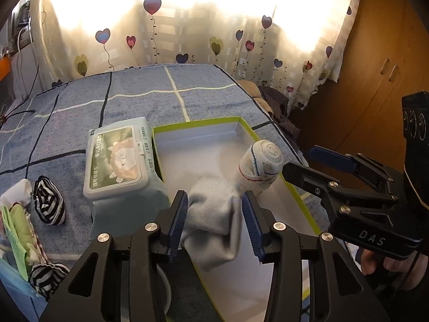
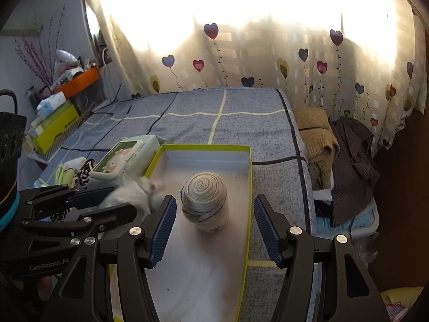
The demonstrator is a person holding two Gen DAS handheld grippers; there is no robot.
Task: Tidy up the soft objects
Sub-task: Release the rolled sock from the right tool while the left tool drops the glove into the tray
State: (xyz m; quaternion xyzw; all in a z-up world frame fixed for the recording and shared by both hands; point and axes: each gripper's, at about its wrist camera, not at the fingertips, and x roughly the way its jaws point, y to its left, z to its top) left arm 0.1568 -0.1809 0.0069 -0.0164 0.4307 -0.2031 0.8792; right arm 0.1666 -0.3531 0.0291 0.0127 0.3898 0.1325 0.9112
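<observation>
A shallow white tray with a lime-green rim [image 1: 236, 120] [image 2: 206, 147] lies on the blue checked bed. A rolled beige sock with thin stripes [image 1: 261, 163] [image 2: 205, 201] stands in it. A loose pale grey sock [image 1: 214, 214] [image 2: 134, 194] hangs between the pads of my left gripper [image 1: 214, 214], which are wide apart; whether they grip it is unclear. My right gripper [image 2: 214, 225] is open around the rolled sock without touching it; it also shows in the left wrist view [image 1: 303, 161].
A wet-wipe pack [image 1: 118, 158] [image 2: 120, 161] sits left of the tray. Striped black-and-white rolled socks [image 1: 49, 204] and green cloth [image 1: 18, 233] lie further left. Clothes [image 2: 348, 161] are piled right of the bed. Boxes [image 2: 53, 128] stand at the far left.
</observation>
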